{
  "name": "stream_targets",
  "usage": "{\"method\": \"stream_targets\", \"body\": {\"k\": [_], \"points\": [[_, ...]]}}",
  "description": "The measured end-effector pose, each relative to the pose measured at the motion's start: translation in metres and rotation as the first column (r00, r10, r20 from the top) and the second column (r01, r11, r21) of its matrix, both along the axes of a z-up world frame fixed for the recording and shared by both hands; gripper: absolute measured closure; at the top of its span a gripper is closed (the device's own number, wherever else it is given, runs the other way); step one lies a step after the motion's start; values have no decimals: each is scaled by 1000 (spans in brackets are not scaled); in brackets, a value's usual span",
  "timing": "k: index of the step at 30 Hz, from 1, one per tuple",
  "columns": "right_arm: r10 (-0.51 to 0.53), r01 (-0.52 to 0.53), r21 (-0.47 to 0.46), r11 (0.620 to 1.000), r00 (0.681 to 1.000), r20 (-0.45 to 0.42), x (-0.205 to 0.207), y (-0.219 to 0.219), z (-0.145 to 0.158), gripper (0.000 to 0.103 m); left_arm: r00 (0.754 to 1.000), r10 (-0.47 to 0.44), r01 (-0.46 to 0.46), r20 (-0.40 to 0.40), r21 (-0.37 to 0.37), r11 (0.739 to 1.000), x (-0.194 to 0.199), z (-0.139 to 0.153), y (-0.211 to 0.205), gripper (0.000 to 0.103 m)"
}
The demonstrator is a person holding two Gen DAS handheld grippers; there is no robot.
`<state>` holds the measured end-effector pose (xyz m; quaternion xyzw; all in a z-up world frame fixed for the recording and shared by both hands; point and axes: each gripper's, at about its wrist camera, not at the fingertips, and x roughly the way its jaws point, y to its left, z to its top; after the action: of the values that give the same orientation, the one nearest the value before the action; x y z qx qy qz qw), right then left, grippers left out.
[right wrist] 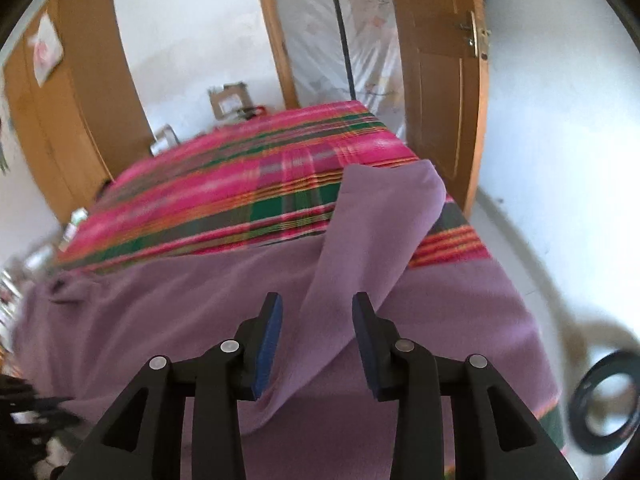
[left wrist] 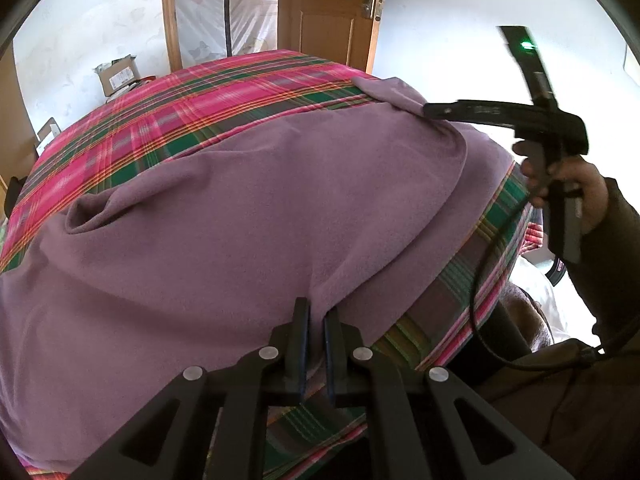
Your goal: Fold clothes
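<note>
The left gripper [left wrist: 316, 316] has its fingers clenched on the near edge of the purple cloth [left wrist: 248, 208], which lies spread over the plaid bedspread [left wrist: 192, 92] on a bed. The right gripper [right wrist: 318, 312] has its fingers parted, nothing pressed, with a folded strip of cloth running from between them toward the far right corner. A wooden door [right wrist: 436, 80] stands beyond. Only the left view shows the hand [left wrist: 568, 188] holding the right gripper; only the right shows a wardrobe [right wrist: 68, 100].

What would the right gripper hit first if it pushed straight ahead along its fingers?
Most likely the raised fold of the purple garment, which runs between the open fingers of the right gripper, then the plaid bedcover beyond; depth is uncertain.
</note>
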<state>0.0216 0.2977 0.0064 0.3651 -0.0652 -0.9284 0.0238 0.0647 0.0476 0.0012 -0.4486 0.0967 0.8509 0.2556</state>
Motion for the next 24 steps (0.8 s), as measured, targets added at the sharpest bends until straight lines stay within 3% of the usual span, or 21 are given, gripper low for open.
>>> {"method": "stream_targets", "body": {"k": [5, 7, 8, 9, 24], "points": [[-19, 13, 101, 995, 998, 64, -23, -9, -16, 66, 1000, 0, 0, 2, 5, 1000, 0, 0, -1, 97], [-26, 20, 118, 993, 999, 47, -23, -7, -16, 77, 1000, 1, -1, 0, 6, 1000, -1, 1, 0, 97], [-33, 28, 129, 991, 999, 36, -23, -6, -15, 96, 1000, 3, -3, -1, 8, 1000, -1, 2, -1, 97], [-40, 36, 139, 990, 999, 25, -22, -5, -13, 98, 1000, 5, -5, -3, 10, 1000, -2, 2, -1, 97], [-129, 155, 102, 983, 966, -226, 29, 18, 52, 98, 997, -14, 14, -70, 0, 1000, 5, 19, 3, 96]]}}
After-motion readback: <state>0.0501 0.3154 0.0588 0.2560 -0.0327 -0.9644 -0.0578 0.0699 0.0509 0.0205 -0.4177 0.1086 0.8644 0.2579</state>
